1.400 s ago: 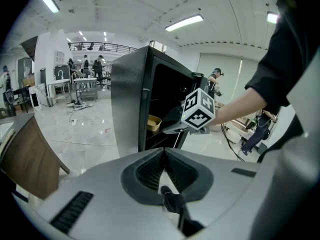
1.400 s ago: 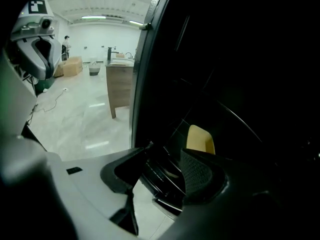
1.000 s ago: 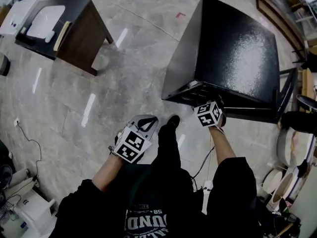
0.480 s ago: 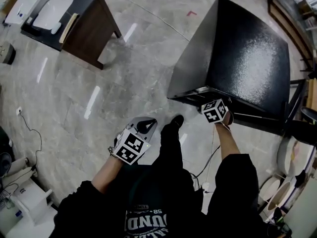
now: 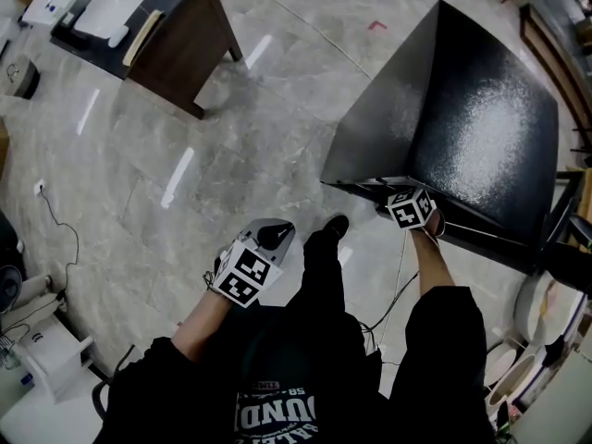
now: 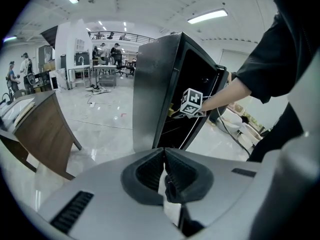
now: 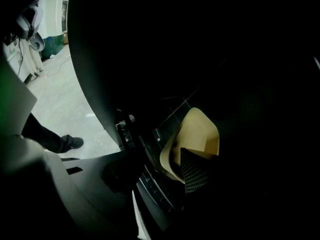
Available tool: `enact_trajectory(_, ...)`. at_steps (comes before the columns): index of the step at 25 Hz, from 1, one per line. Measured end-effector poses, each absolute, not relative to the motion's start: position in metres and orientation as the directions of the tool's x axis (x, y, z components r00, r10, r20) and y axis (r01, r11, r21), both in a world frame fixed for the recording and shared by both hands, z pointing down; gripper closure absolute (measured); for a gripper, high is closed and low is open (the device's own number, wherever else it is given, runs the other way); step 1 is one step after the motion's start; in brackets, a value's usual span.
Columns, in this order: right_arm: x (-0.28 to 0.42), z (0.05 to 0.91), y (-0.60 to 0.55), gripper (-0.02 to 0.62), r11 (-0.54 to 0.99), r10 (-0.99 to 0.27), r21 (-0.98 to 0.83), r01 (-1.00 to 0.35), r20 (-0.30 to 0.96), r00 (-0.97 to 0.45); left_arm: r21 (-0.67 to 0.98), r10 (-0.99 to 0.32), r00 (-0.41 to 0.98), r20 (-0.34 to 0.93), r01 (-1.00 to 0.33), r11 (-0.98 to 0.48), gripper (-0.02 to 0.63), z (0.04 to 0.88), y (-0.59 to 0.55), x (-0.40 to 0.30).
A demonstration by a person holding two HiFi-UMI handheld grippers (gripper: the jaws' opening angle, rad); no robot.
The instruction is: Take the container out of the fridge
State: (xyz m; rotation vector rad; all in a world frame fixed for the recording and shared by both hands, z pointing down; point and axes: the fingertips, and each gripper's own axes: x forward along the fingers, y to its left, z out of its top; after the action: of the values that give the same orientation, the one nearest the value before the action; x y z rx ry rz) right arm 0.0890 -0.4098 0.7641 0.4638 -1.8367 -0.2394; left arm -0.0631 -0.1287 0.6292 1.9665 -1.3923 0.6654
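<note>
A black fridge (image 5: 462,118) stands on the grey floor at the right of the head view, seen from above. My right gripper (image 5: 396,195) reaches in at its front edge, and the left gripper view shows the marker cube (image 6: 191,101) inside the open front. Inside the dark fridge sits a tan container (image 7: 200,134). The right gripper (image 7: 157,176) is open, one ribbed pad (image 7: 193,173) lying against the container's near side. My left gripper (image 5: 275,237) is shut and empty, held low in front of my legs, away from the fridge (image 6: 152,94).
A dark wooden table (image 5: 180,40) with white items stands at the upper left. A cable (image 5: 57,225) runs across the floor at the left. White tubs (image 5: 541,294) sit at the right beside the fridge. My shoe (image 5: 335,225) is near its front.
The head view has swung, so the fridge sits further right and up. My right gripper stays at the fridge's front edge, slightly deeper. The left gripper has hardly moved.
</note>
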Motion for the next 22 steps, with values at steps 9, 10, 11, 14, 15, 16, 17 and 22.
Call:
enact_trajectory(9,0.089,0.771,-0.417,0.395,0.907,-0.42,0.406,-0.109,0.893,-0.161,0.202,-0.627,0.29,0.723,-0.957,-0.209,0.592,0.631,-0.124,-0.075)
enact_trajectory(10,0.09,0.772,-0.416,0.396,0.909,-0.415,0.404,-0.098,0.897,-0.154,0.202,-0.626,0.289,0.725,-0.957,-0.208,0.592,0.631,-0.123,-0.076)
enact_trajectory(11,0.091,0.774,-0.415,0.399,0.911,-0.411,0.401,-0.091,0.9,-0.149,0.2,-0.625,0.287,0.726,-0.958,-0.207,0.592,0.631,-0.121,-0.077)
enact_trajectory(14,0.092,0.774,-0.414,0.44,0.909,-0.415,0.404,-0.1,0.898,-0.146,0.196,-0.623,0.279,0.731,-0.96,-0.2,0.592,0.632,-0.117,-0.081)
enact_trajectory(15,0.093,0.772,-0.414,0.467,0.907,-0.419,0.407,-0.107,0.896,-0.148,0.195,-0.623,0.277,0.732,-0.961,-0.198,0.592,0.632,-0.117,-0.082)
enact_trajectory(16,0.093,0.772,-0.415,0.485,0.906,-0.422,0.409,-0.111,0.894,-0.149,0.194,-0.623,0.276,0.732,-0.961,-0.197,0.592,0.632,-0.117,-0.083)
enact_trajectory(17,0.093,0.771,-0.414,0.497,0.906,-0.422,0.409,-0.113,0.894,-0.15,0.194,-0.623,0.275,0.732,-0.961,-0.197,0.592,0.631,-0.116,-0.083)
enact_trajectory(22,0.095,0.771,-0.409,0.532,0.913,-0.406,0.391,-0.121,0.901,-0.15,0.197,-0.619,0.282,0.733,-0.959,-0.203,0.592,0.63,-0.116,-0.08)
